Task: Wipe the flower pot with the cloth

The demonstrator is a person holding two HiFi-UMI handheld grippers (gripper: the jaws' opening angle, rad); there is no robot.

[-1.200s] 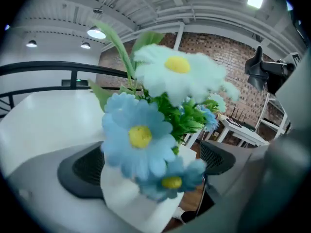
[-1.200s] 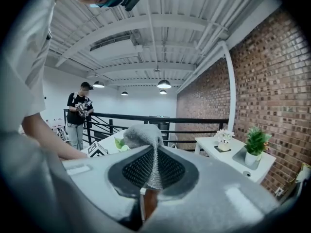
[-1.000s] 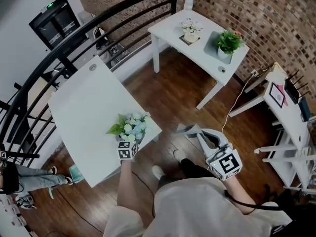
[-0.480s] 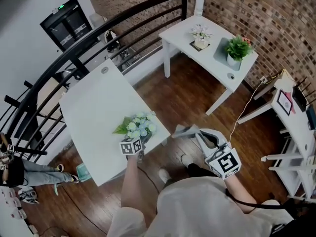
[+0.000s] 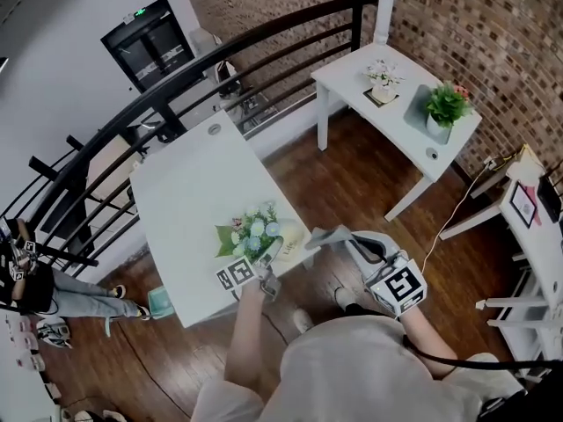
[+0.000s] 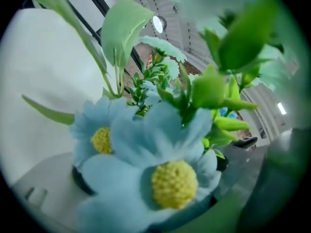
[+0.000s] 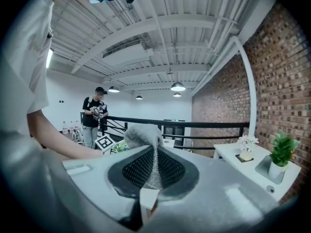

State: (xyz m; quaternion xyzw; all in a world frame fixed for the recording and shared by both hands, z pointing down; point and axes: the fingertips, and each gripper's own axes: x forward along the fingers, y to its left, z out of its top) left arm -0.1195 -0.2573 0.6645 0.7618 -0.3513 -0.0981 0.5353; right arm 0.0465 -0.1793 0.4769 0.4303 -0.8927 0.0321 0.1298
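– Flower pot (image 5: 288,246) update? Where is it now?
– Near edge of the white table (image 5: 189,183), at the corner closest to the person. A second ago it stood upright there. Now it's tipped: flowers (image 6: 146,164) lean far-left, pot body swung right. It looks raised off the tabletop too, but the head view doesn't show a clear gap.
– Left gripper (image 5: 266,266)?
– Closed in over the last second and settled at a medium width. Its own view is full of blue blooms. The jaws are grey blurs low left and low right, with the dark pot rim between them. I read it as gripping the pot, since the pot has tilted with the hand.
– Right gripper (image 5: 345,240)?
– Jaws together, pinching the grey cloth (image 7: 144,134), with a bunched wad sticking out past the tips. It has come left toward the pot. Half a second ago the two were apart, now the cloth sits just beside the pot's right side. Contact: can't tell.
– Meaning for the task?
– My read: pickup is done and the pot wall is turned toward the cloth, but wiping hasn't started. Next is pressing the wad on the wall and rubbing. Risk: the tilted pot could slip in the grip.
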